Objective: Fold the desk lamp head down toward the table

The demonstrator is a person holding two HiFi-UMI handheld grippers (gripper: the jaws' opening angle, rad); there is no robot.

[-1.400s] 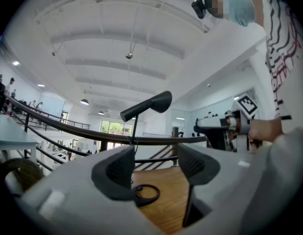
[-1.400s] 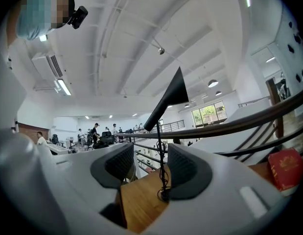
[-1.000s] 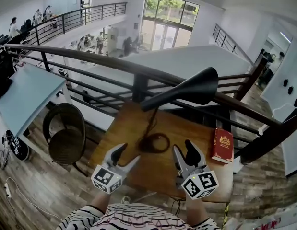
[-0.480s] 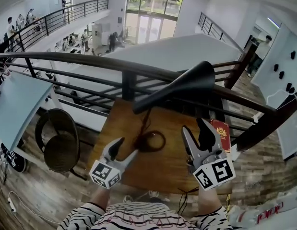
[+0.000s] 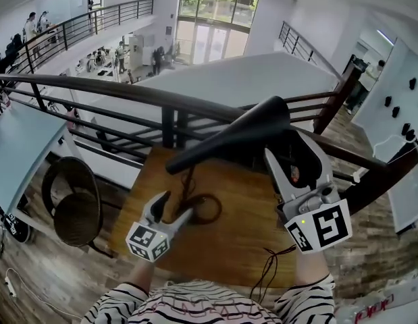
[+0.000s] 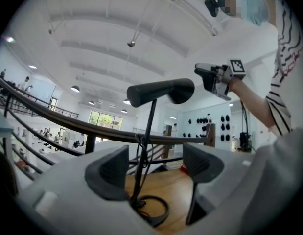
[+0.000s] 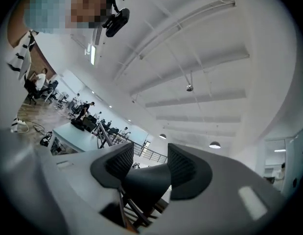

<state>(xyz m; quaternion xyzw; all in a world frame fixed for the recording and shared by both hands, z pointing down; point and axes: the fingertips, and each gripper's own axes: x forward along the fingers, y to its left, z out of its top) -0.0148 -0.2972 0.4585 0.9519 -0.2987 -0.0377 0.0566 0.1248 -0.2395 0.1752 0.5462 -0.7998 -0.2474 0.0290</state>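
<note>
A black desk lamp stands on the wooden table. Its cone head is raised and lies nearly level, on a thin stem above a ring base. My right gripper is up at the head's wide end. In the right gripper view the cone fills the gap between the open jaws; no squeeze shows. My left gripper is low beside the base. Its jaws have just been opening, and the stem stands between them untouched.
A dark handrail with bars runs just behind the table, and the floor drops away beyond it. A round wicker chair stands to the left. A black cable hangs over the table's near edge.
My right gripper has risen from the tabletop to the wide end of the lamp head. My left gripper has slid forward to the lamp's base. The red book is now hidden.
</note>
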